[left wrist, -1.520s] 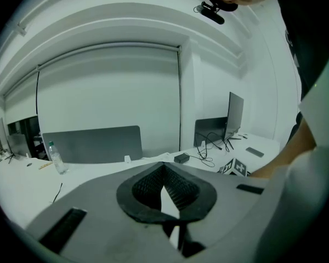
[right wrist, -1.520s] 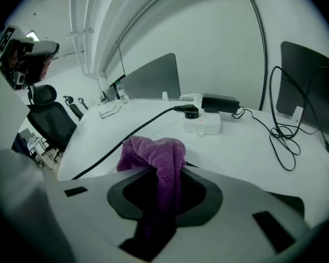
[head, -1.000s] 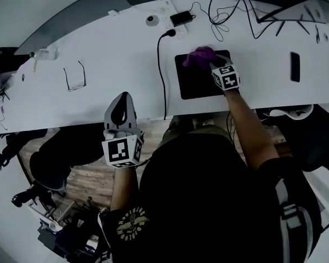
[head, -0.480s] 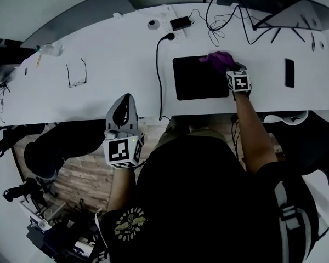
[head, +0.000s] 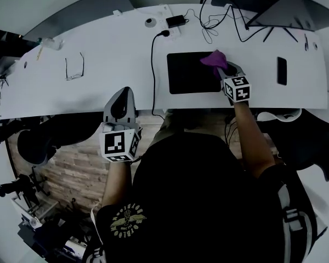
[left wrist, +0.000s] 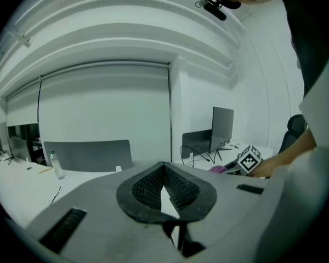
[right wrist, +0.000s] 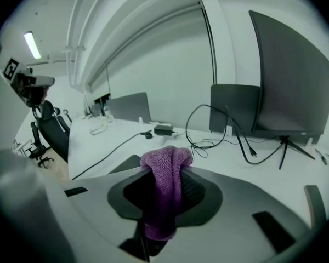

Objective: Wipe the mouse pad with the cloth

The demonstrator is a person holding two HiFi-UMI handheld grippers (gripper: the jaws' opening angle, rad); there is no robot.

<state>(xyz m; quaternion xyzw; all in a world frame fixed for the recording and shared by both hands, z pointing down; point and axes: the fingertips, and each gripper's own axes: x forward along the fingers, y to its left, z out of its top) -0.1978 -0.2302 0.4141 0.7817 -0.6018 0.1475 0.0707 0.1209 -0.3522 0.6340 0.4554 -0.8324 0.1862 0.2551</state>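
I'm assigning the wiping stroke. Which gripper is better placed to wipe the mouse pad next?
Right. The right gripper is shut on the purple cloth at the right edge of the mouse pad, while the left gripper is closed on nothing, well left of the pad.

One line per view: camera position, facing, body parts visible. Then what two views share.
Head view: on head, steeply down: desk, mouse pad, left gripper, right gripper, torso.
Left gripper view: on left gripper, across desk; empty shut fingers.
Right gripper view: on right gripper, toward monitor; fingers shut on cloth.
Head and right gripper views share the cloth.
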